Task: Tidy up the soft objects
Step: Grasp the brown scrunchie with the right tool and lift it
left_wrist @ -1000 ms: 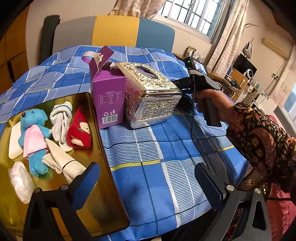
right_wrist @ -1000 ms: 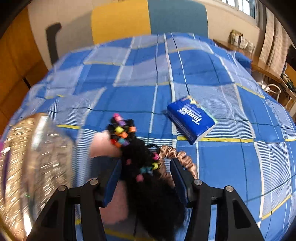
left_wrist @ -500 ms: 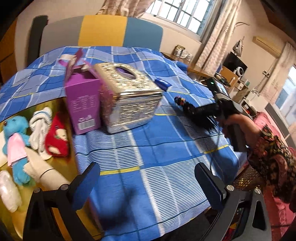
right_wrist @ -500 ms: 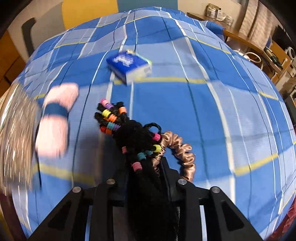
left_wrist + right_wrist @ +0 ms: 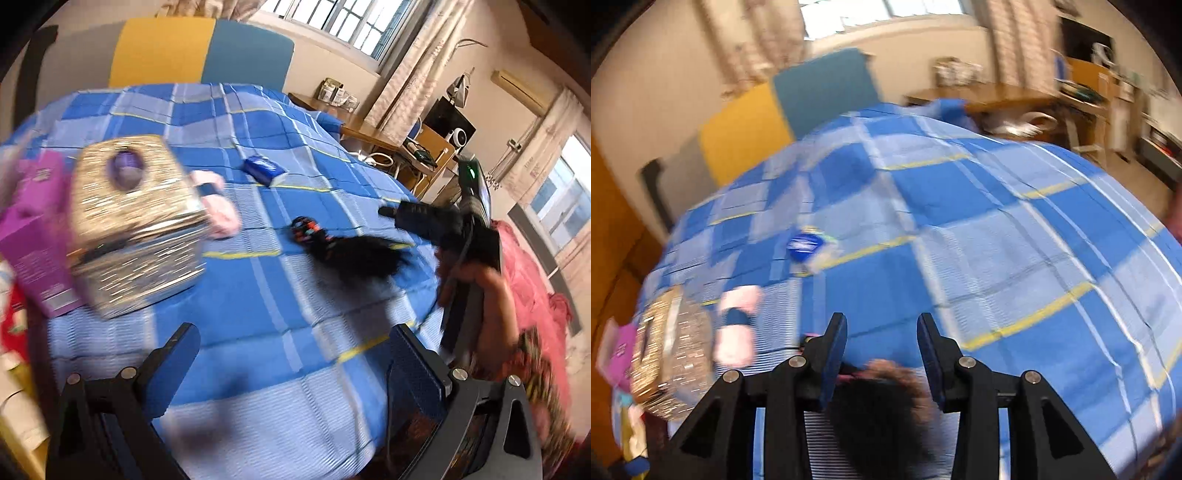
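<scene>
The right gripper (image 5: 882, 349) has just been opening; its jaws stand apart around nothing. The fluffy black hair tie with coloured beads (image 5: 351, 251) lies below it. The left gripper (image 5: 295, 365) gapes empty.

A blue checked cloth (image 5: 258, 295) was seen spread over the surface. On it, at the left, a silver box (image 5: 136, 221) stood touching a purple carton (image 5: 33, 236). A pink soft item (image 5: 218, 206) lay just behind the silver box, and a blue packet (image 5: 264, 170) lay farther back. A black hairpiece (image 5: 354, 251) with coloured beads was seen near the right edge, just beside the right gripper (image 5: 388, 212), which was held in a hand (image 5: 487, 295). Whether the hairpiece was touched by it could not be told through the blur. The left gripper (image 5: 295, 354) was seen at the bottom, jaws wide apart, nothing between them.
</scene>
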### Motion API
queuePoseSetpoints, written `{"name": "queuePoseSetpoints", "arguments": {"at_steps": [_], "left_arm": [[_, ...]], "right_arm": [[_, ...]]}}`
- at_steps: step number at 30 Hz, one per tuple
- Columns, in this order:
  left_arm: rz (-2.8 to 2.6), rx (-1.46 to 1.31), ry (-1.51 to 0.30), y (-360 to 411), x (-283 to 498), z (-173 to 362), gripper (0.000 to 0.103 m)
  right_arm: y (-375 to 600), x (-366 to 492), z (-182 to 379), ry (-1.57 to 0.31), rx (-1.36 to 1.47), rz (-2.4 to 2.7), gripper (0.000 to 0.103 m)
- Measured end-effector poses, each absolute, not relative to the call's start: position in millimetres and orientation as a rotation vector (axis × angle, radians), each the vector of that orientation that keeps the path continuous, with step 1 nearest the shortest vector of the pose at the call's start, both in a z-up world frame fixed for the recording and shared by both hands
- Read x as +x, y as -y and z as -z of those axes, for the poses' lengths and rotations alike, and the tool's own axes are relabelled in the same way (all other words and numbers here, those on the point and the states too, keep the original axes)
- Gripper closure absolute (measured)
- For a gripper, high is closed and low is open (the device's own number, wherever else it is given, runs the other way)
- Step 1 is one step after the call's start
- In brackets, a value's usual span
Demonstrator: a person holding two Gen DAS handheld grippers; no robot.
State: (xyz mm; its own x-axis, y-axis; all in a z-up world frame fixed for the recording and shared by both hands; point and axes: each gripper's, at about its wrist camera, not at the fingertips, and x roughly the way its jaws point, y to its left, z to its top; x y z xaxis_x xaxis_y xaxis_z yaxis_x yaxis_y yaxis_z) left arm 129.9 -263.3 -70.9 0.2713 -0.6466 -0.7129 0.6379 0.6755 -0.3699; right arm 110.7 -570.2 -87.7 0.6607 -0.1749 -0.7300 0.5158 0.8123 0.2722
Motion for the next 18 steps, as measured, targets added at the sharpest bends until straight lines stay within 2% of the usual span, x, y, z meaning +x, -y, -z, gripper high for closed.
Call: {"name": "queuePoseSetpoints", "arguments": {"at_steps": [6, 13, 18], "left_arm": [[0.831, -0.056, -1.055, 351, 170, 86, 0.000], [0.736, 0.013, -1.137, 444, 218, 116, 0.000], [0.672, 0.104, -1.202, 437, 224, 146, 0.003]], "right_arm": [[587, 94, 100, -0.842, 0.494, 0.557, 0.064], [603, 80, 95, -0.789, 0.494, 0.686, 0.064], [612, 75, 97, -0.785, 0.534, 0.716, 0.064]]}}
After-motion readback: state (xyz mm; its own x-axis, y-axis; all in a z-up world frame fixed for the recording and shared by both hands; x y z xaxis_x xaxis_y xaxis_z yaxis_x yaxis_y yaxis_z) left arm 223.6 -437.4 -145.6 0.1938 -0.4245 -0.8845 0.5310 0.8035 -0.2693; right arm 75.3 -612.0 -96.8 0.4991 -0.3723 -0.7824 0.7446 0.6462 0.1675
